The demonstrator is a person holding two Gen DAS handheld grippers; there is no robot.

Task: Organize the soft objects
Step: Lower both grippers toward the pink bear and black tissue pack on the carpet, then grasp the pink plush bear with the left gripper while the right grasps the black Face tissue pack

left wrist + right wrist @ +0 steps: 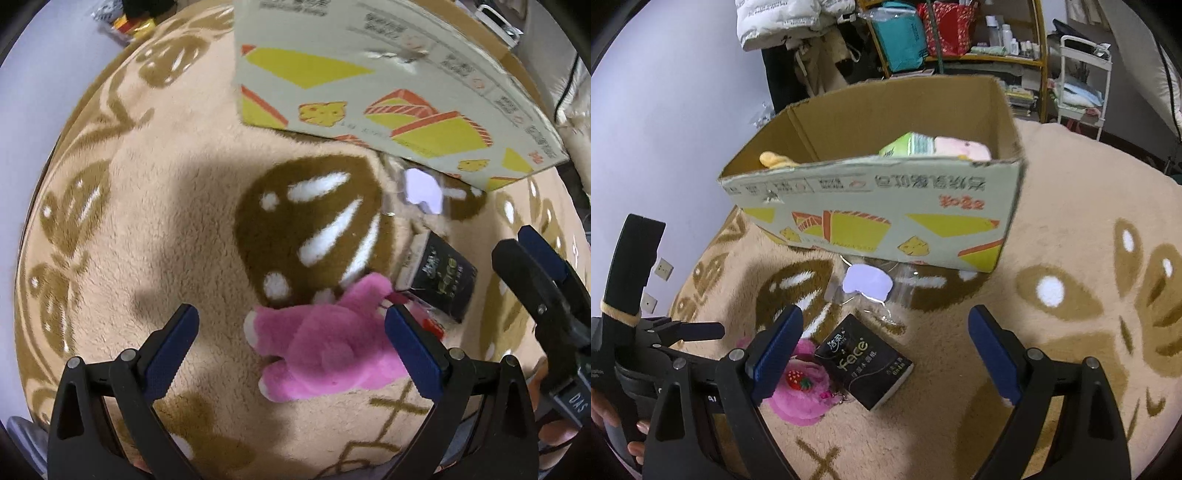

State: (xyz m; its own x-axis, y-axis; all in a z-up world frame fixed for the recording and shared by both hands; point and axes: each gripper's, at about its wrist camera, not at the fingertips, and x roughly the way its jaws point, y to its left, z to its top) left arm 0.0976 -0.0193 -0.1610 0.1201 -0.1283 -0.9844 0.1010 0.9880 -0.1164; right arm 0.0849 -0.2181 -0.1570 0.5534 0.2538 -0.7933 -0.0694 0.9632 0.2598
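Even, fairly bright indoor light falls from above — a broad soft shadow darkens the carpet ahead of the left claw, the cardboard box beyond it is smeared with blur, a clear plastic wrapper ahead of the right claw glares white — and both fisheye views curve into black corners.

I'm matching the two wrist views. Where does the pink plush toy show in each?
Left wrist: pink plush toy low centre, between the open left gripper's fingers.
Right wrist: pink plush toy lower left, partly behind a finger.
Shared landmark: black tissue pack beside the toy.
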